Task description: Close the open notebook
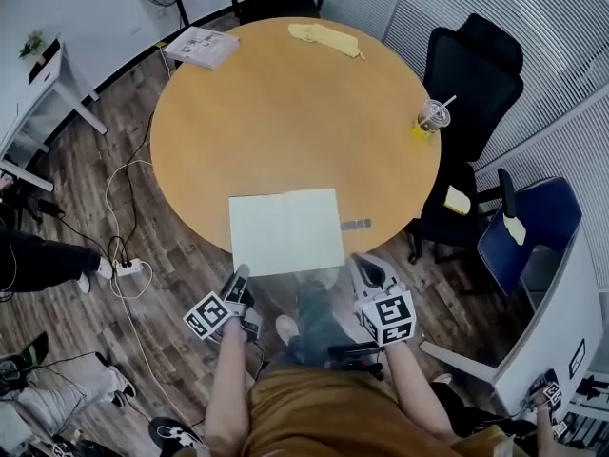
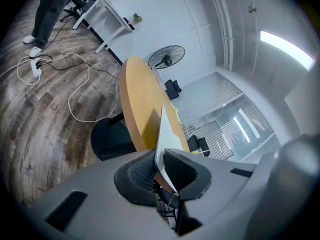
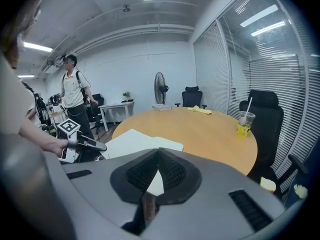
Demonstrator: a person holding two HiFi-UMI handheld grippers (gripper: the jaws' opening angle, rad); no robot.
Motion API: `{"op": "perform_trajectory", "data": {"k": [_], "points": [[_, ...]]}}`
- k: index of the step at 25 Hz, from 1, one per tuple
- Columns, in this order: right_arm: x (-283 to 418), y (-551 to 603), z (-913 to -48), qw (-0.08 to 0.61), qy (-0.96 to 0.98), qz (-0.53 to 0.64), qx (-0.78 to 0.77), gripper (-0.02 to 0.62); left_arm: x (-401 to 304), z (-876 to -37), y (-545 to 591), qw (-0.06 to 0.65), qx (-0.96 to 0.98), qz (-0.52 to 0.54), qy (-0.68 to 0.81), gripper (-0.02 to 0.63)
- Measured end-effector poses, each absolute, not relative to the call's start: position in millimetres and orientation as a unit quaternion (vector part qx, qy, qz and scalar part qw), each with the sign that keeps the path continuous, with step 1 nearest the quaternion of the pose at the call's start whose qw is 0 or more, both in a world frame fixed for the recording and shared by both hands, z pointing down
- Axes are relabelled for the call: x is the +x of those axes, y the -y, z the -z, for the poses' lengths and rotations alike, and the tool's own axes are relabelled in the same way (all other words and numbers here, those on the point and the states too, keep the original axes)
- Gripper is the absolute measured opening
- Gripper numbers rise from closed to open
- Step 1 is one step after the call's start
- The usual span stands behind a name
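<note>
The open notebook (image 1: 285,231) lies flat with white pages up near the front edge of the round wooden table (image 1: 285,112). My left gripper (image 1: 240,276) is at the notebook's near left corner. In the left gripper view its pads are shut (image 2: 160,156) on the thin edge of the notebook's left side (image 2: 162,134), which stands lifted between them. My right gripper (image 1: 362,267) hangs just off the table by the notebook's near right corner. Its jaws (image 3: 159,153) are shut with the tips touching and nothing between them; the notebook (image 3: 135,141) lies beyond.
A small grey strip (image 1: 355,224) lies right of the notebook. Farther off are an iced drink with a straw (image 1: 432,117), a yellow cloth (image 1: 324,38) and a stack of books (image 1: 201,47). Black chairs (image 1: 471,74) ring the table; cables (image 1: 124,255) trail on the floor at left. A person (image 3: 74,96) stands behind.
</note>
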State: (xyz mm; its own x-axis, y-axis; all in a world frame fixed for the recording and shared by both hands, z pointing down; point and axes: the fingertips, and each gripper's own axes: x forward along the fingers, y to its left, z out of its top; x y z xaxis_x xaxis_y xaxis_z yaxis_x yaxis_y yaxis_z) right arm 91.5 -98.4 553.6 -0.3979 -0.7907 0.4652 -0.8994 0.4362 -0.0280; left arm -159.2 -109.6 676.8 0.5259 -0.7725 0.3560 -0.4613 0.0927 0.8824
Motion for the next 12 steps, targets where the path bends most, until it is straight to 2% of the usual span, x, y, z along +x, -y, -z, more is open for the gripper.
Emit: {"op": "perform_trajectory", "data": {"k": [12], "points": [[94, 88, -529, 0.151, 0.82, -0.148, 0.532, 0.012, -152, -649, 119, 0.54, 0.699, 0.119, 0.453, 0.04]]}}
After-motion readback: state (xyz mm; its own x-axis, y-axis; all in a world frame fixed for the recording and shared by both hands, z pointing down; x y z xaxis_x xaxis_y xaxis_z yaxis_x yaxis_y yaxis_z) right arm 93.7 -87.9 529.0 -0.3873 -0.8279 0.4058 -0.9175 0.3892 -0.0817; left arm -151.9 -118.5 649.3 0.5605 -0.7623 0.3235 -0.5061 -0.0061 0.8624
